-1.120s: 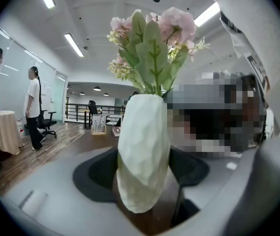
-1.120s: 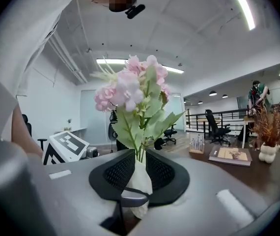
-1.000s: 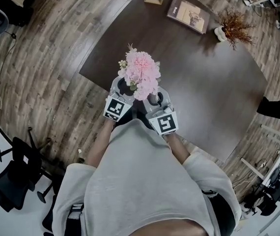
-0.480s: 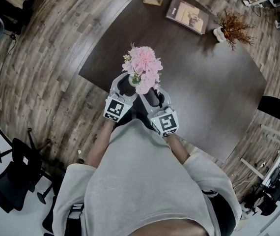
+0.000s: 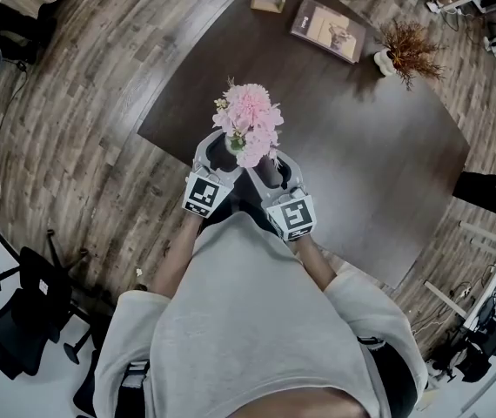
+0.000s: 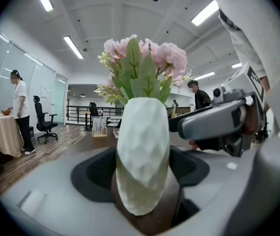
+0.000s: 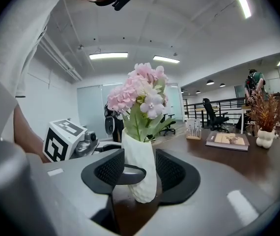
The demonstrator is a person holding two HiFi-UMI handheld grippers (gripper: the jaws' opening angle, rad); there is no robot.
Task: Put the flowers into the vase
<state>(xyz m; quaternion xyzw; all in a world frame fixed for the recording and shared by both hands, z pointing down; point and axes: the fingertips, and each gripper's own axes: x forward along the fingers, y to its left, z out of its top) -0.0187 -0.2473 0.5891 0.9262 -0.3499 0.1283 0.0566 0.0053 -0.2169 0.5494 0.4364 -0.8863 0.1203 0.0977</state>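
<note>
Risk: the vase [image 6: 142,156] sits near the table [image 5: 361,146] edge and looks top-heavy with the flowers [image 5: 250,122], so a jaw dragging sideways on withdrawal could tip it. Flowers stand in the vase, upper centre of the head view. Left gripper [image 5: 216,153] pinches the vase body. Right gripper [image 7: 140,173] has its jaws spread, flanking the vase low in its frame; contact unclear.

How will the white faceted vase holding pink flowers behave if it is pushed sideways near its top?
The white faceted vase looks tall and narrows toward its base, so it would probably tip rather than slide. The pink flower bunch spreads wider than its mouth, likely making it top-heavy. Its hard-looking, ceramic-like surface may chip if it falls.
</note>
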